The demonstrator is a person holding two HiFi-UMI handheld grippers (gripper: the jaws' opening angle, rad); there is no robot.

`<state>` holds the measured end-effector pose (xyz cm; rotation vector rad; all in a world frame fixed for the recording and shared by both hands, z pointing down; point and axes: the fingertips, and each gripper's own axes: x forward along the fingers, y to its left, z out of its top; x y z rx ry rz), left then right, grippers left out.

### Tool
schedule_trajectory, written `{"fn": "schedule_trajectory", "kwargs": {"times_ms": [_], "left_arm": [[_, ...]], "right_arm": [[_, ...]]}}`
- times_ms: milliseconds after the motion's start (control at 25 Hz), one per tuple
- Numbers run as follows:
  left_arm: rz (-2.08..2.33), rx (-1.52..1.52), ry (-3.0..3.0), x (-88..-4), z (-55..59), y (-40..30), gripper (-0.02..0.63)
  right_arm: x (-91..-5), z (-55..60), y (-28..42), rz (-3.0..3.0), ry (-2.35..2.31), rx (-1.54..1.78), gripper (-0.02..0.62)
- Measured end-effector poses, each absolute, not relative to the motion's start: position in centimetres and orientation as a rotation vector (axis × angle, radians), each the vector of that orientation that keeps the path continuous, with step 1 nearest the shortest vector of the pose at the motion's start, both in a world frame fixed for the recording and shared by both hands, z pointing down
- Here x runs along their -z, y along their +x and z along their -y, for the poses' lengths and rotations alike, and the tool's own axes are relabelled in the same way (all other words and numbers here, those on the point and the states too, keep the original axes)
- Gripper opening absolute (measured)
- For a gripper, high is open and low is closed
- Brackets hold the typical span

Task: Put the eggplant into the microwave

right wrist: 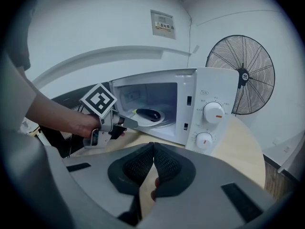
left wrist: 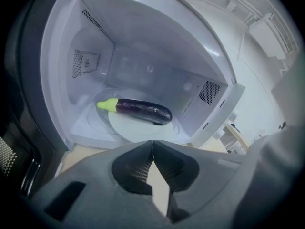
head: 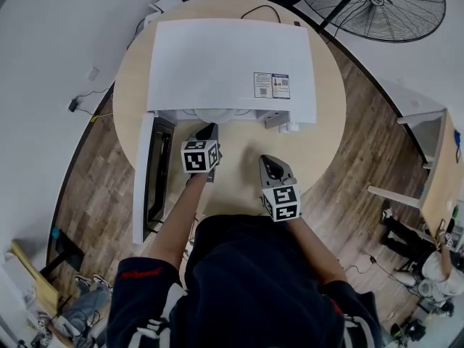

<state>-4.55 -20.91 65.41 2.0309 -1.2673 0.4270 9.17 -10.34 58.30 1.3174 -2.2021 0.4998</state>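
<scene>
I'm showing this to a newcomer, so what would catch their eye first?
The open white microwave on the round table, with a purple eggplant lying on its turntable inside. The left gripper, by the opening, and the right gripper, further back, are both shut and empty.

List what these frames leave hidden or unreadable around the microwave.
- Head view: the eggplant is hidden under the microwave top; its sticker is too small to read.
- Right gripper view: the open door is partly hidden behind the person's forearm; the wall notice is too small to read.
</scene>
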Motion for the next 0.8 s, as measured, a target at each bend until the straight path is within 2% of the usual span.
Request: {"fn": "schedule_trajectory", "kwargs": {"times_ms": [800], "left_arm": [[1.278,-0.440,2.033,-65.2,23.7,-4.4,0.017]], "right_arm": [[-58.6,11.3,9.4,2.189,1.315,-0.511,0.012]]}}
